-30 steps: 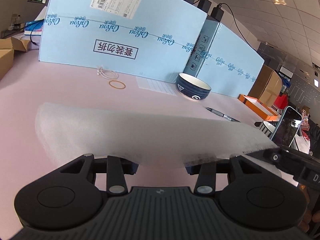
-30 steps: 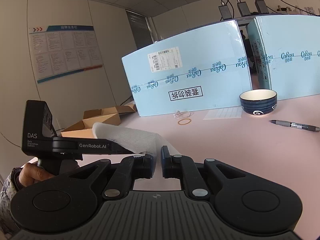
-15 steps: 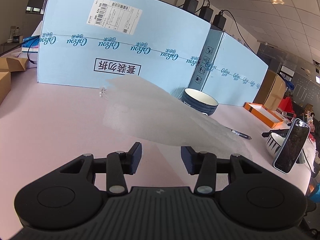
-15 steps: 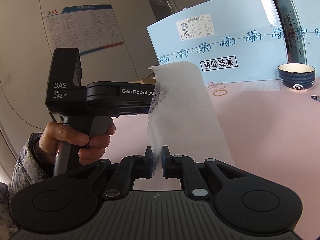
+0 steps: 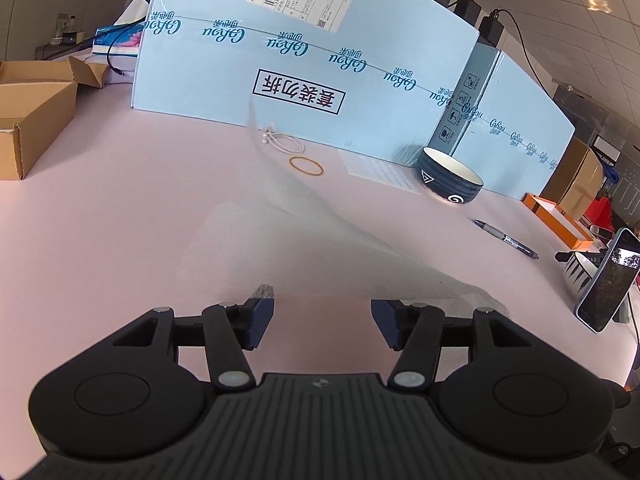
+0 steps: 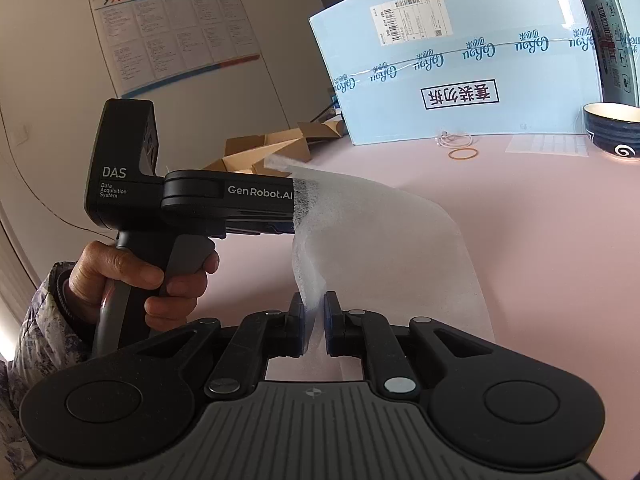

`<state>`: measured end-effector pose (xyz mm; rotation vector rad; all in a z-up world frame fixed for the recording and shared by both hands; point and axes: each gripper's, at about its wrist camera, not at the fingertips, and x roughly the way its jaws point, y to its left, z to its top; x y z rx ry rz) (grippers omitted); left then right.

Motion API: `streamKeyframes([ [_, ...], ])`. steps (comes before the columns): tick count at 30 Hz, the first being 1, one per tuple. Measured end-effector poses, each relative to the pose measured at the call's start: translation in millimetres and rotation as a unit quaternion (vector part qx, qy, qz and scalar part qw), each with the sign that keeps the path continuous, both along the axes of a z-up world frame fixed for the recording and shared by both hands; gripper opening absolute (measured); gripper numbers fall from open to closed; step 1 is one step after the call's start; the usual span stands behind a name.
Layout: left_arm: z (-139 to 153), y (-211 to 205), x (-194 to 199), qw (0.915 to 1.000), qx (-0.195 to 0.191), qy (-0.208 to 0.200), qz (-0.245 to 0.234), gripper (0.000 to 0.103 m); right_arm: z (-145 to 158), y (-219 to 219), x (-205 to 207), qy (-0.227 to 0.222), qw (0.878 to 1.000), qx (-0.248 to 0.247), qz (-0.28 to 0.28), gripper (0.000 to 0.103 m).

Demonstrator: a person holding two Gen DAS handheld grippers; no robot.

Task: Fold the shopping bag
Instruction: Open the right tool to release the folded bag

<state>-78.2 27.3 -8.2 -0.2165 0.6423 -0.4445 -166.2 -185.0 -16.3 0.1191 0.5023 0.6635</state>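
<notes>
A: Looking into the containers first: the dark blue bowl (image 5: 450,176) is standing upright on the pink table (image 5: 100,220) with a white inside, and I cannot tell whether anything is in it. The brown cardboard box (image 5: 28,120) at the left edge is sitting open.

B: And the shopping bag (image 6: 380,240)?

A: It is hanging as a thin white sheet, curving from the left gripper (image 6: 294,208) down to the right gripper (image 6: 315,322). The right gripper's jaws are opening, a lower edge of the bag lying between them. The left gripper's jaws are opening too, standing apart, with the bag's edge draped over one tip.

B: Anything lying around it?

A: A rubber band (image 5: 306,167), a white cord (image 5: 282,142) and a pen (image 5: 506,238) are lying beyond the bag, in front of the big blue carton (image 5: 300,52). A phone (image 5: 608,284) is leaning at the right.
</notes>
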Motion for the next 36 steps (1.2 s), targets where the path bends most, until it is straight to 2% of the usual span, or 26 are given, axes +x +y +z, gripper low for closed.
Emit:
streamKeyframes([
  [3,-1,-1,1,1.0000,-0.002,0.005,-0.004,0.052,4,-6,-2,-0.008,1.000,0.007,-0.011,0.031],
  [15,-2,-1,1,1.0000,0.007,0.007,0.002,0.053,11,-33,-12,-0.026,0.999,0.007,-0.037,0.033],
  [18,-3,-2,2,0.9999,0.007,0.007,0.002,0.053,15,-41,-18,-0.035,0.998,0.007,-0.045,0.039],
  [23,-2,-2,1,0.9999,0.008,0.007,0.002,0.053,22,-46,-24,-0.054,0.997,-0.005,-0.059,0.039],
  [29,-2,-1,0,0.9999,0.007,0.008,0.003,0.053,24,-53,-20,-0.062,0.995,-0.008,-0.076,0.039],
  [36,-3,-2,-4,0.9999,0.007,0.010,-0.003,0.054,18,-45,-5,-0.051,0.996,-0.019,-0.073,0.039],
])
